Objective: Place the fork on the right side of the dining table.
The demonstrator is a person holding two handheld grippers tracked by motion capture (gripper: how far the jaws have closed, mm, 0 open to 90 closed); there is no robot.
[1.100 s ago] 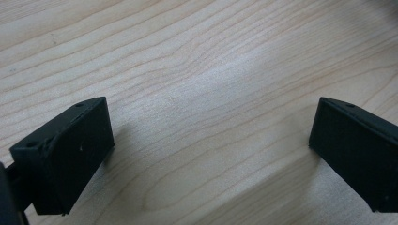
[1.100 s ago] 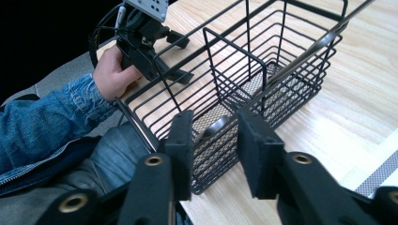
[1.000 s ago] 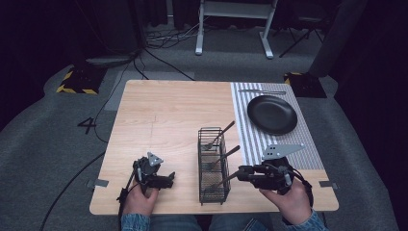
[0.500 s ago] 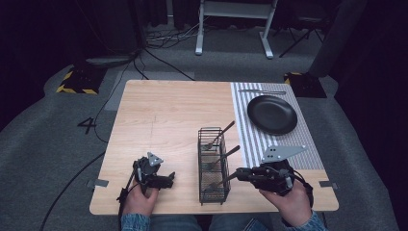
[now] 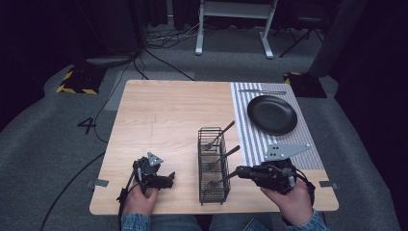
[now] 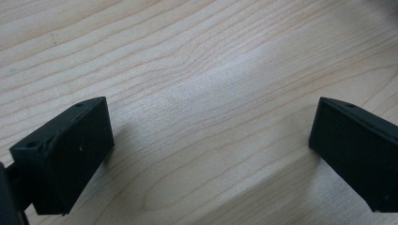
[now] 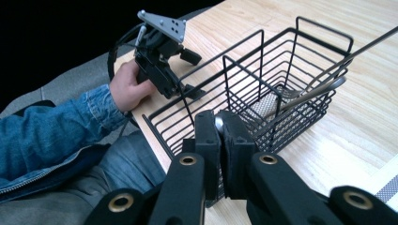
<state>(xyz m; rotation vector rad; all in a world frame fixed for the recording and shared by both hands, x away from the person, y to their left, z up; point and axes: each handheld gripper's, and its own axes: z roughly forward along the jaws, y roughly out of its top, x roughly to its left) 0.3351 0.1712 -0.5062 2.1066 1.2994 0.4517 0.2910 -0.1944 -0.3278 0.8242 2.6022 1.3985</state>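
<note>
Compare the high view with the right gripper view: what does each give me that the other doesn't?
High view: the black plate on the striped mat, and three forks spread along the basket's compartments. Right gripper view: up close, the right gripper, whose jaws have just been closing, pinches the near fork's handle tip. Shared: the wire basket and the left gripper, jaws apart, on the table.
</note>
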